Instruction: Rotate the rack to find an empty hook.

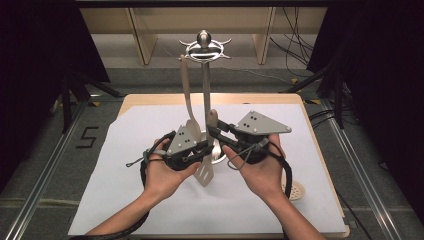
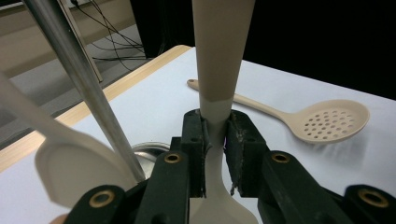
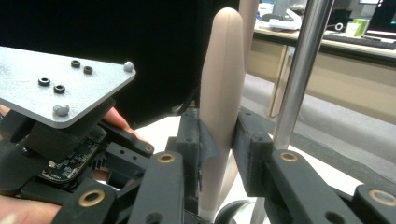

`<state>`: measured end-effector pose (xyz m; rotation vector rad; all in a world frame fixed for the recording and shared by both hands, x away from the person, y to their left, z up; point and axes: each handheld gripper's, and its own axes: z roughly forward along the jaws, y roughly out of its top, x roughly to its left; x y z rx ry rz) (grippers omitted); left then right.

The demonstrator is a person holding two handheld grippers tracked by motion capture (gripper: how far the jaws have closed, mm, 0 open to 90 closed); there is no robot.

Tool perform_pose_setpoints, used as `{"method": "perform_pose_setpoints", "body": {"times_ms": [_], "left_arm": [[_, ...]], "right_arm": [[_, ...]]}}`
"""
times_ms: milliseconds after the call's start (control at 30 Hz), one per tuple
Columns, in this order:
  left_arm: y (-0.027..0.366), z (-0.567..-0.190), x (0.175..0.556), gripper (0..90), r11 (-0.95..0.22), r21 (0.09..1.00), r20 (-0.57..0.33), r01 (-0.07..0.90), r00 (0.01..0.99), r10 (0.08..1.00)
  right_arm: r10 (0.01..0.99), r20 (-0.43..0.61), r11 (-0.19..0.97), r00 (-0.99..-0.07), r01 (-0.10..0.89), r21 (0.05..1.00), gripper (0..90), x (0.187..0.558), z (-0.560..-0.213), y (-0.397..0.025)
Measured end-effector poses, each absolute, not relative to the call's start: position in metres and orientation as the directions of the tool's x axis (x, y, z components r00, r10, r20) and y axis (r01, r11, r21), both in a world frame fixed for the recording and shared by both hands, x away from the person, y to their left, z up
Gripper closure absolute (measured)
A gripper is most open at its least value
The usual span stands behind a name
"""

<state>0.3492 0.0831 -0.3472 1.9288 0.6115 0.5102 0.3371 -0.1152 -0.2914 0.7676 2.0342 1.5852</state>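
A beige slotted spatula (image 1: 205, 171) stands nearly upright in front of the metal utensil stand (image 1: 205, 75), blade down. My left gripper (image 1: 205, 148) is shut on its thin neck (image 2: 214, 140), just above the blade. My right gripper (image 1: 213, 130) is shut on its handle (image 3: 221, 107), near the rounded top end. A beige spoon (image 1: 186, 95) hangs from one of the stand's top hooks; its bowl (image 2: 77, 170) is just left of the pole (image 2: 86, 93). The pole (image 3: 299, 79) rises right beside the right gripper's jaws.
A beige perforated skimmer (image 2: 322, 122) lies flat on the white sheet, by the right wrist (image 1: 296, 190). The stand's round base (image 2: 150, 151) sits mid-table under the grippers. The table's wooden edge (image 1: 325, 150) runs to the right; the floor beyond has cables.
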Motion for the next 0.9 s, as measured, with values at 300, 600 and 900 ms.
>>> {"method": "perform_pose_setpoints", "body": {"times_ms": [300,600,900], "left_arm": [[0.088,-0.339,0.354,54.7,-0.350,0.921,0.033,0.173,0.858,0.512],[0.087,-0.334,0.360,53.4,-0.322,0.934,0.002,0.153,0.902,0.432],[0.086,-0.333,0.364,67.5,-0.287,0.943,-0.036,0.167,0.910,0.412]], "right_arm": [[0.605,-0.039,0.231,-0.796,0.128,0.964,74.8,0.346,-0.288,-0.126],[0.517,-0.019,0.255,-0.856,0.133,0.958,74.7,0.348,-0.291,-0.134],[0.482,0.010,0.254,-0.876,0.151,0.955,74.7,0.348,-0.292,-0.136]]}}
